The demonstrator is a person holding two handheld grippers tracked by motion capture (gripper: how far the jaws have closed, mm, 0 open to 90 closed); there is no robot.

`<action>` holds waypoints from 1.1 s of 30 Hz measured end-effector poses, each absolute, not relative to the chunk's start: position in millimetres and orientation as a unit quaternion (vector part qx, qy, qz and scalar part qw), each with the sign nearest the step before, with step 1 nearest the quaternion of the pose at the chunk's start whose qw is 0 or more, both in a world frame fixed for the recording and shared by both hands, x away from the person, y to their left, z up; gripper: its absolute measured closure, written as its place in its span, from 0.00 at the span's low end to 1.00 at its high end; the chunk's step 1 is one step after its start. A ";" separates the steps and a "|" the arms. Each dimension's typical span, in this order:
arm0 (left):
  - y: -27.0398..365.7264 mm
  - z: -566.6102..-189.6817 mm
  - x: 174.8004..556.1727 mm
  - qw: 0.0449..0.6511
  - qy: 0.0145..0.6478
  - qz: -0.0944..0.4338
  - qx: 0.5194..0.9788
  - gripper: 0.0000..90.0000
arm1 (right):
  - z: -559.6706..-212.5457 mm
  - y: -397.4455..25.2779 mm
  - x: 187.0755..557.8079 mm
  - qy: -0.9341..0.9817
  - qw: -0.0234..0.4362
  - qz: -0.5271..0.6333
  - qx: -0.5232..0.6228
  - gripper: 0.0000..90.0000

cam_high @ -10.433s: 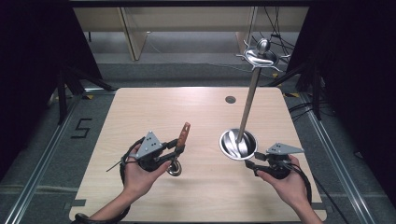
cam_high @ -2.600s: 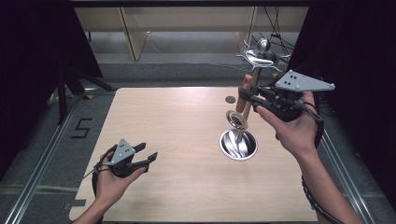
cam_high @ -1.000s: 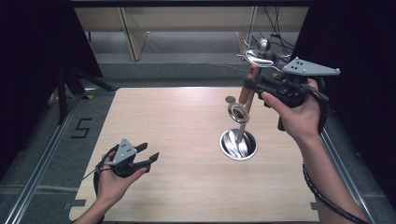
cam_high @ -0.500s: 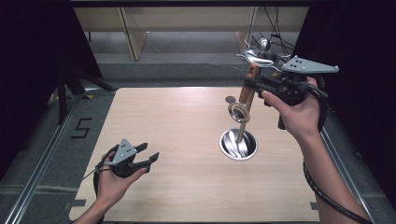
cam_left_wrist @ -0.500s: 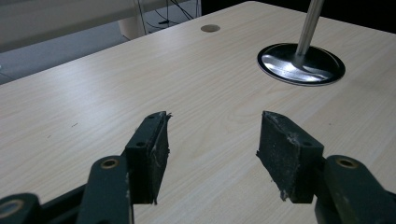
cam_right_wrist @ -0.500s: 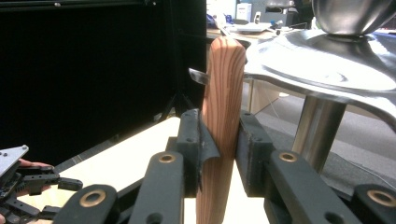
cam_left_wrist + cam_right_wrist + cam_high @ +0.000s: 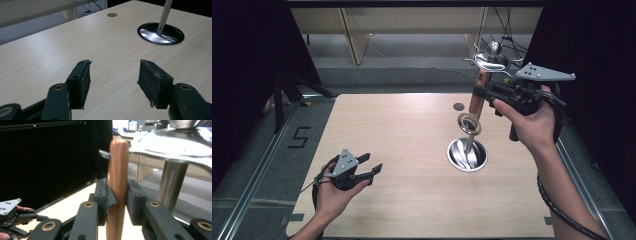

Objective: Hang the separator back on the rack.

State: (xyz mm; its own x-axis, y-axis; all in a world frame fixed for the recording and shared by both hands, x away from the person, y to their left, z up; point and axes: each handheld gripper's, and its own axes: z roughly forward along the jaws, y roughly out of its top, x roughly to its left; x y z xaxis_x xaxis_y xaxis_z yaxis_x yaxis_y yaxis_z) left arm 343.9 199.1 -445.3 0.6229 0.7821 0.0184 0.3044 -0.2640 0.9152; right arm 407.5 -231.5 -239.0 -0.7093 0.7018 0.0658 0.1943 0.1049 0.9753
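The bench (image 7: 412, 150) carries a steel stand (image 7: 468, 154). The right gripper (image 7: 482, 94), fingers closed on a wooden-handled tool (image 7: 476, 100), has risen near the stand's top hooks, probably to hang it. The left gripper (image 7: 369, 165) still rests wide open and empty.

Lab recording booth: black curtains (image 7: 242, 75), taped floor number (image 7: 298, 137), bare wooden table (image 7: 402, 130).
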 end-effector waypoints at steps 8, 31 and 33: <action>201.4 -445.0 344.2 0.489 0.364 0.245 0.754 0.46 | -254.9 -238.4 390.7 0.695 0.242 0.589 0.336 0.53; 200.0 -449.9 347.0 0.477 0.361 0.241 0.764 0.45 | -418.6 -310.5 366.9 0.737 0.186 0.452 0.466 0.48; 197.8 -449.7 346.3 0.478 0.358 0.240 0.765 0.45 | -431.7 -314.0 364.2 0.739 0.180 0.435 0.482 0.49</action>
State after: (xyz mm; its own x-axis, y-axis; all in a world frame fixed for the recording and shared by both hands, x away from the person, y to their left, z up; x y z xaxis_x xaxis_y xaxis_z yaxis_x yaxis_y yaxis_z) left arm 346.3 197.8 -449.7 0.6279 0.7779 0.0247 0.3194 -0.2865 0.9033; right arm 364.2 -314.0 -431.7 -0.4713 0.8685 0.1537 0.5559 0.1572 0.8163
